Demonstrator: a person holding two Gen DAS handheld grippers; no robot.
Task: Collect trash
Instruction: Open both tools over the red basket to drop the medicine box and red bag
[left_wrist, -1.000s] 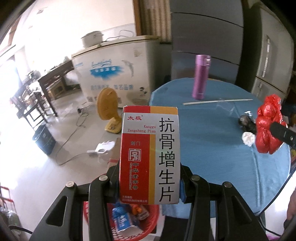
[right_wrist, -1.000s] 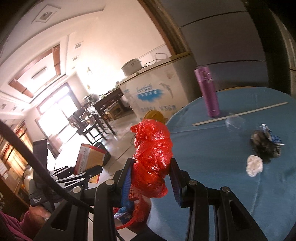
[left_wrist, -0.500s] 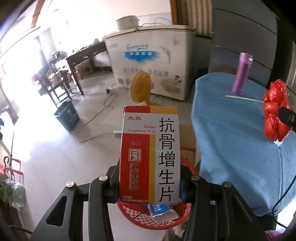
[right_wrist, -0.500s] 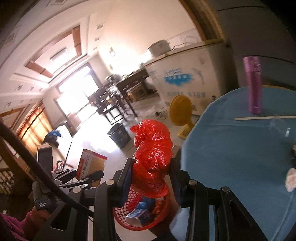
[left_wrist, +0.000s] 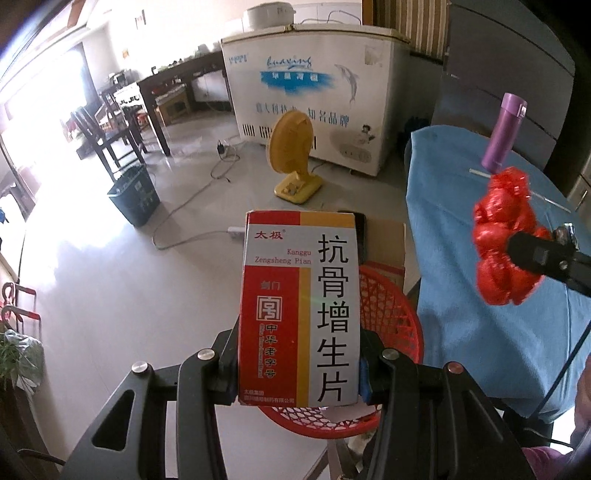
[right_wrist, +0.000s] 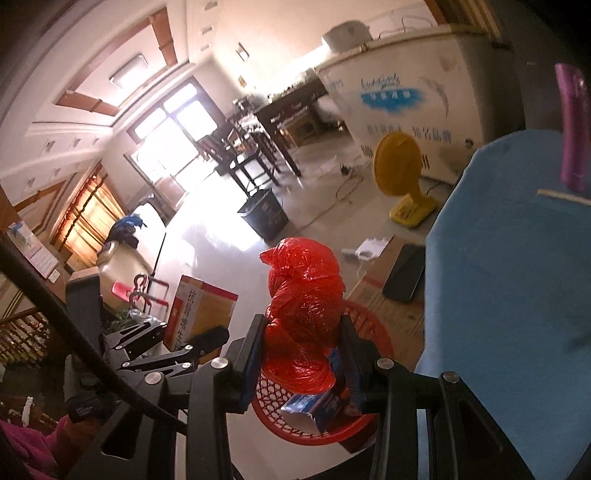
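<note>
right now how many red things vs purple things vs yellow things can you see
red: 2, the crumpled bag in the right gripper and the basket on the floor
purple: 1, the flask on the table
yellow: 1, the fan
total: 4

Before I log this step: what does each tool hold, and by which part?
Left tool: medicine box, gripped by its lower side edges. Right tool: crumpled red plastic bag, squeezed around its lower half.

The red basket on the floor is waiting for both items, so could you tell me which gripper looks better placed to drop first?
Probably the left gripper: its medicine box sits over the red basket, while the right gripper's red bag hangs nearer the rim.
</note>
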